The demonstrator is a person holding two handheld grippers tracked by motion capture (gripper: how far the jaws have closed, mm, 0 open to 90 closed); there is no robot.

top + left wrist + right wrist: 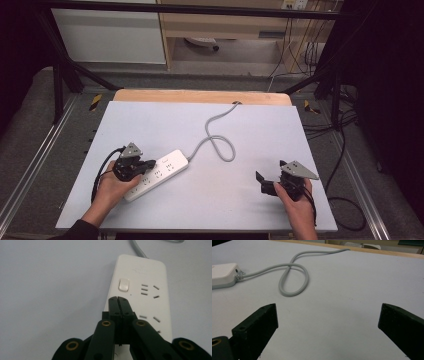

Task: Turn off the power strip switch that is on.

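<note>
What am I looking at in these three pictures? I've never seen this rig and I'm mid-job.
No robot here: a person holds a two-jaw tool in each hand. The wide picture looks down from above the person's side of the table. The other two come from cameras riding on the tools, looking along their black jaws.

On the table lies a white power strip with a switch and a grey cord that loops once and runs off the far edge.

The left hand-held gripper has its jaws closed together, holding nothing, with the tips over the strip just short of the switch. The right hand-held gripper is wide open over bare table, also holding nothing.
</note>
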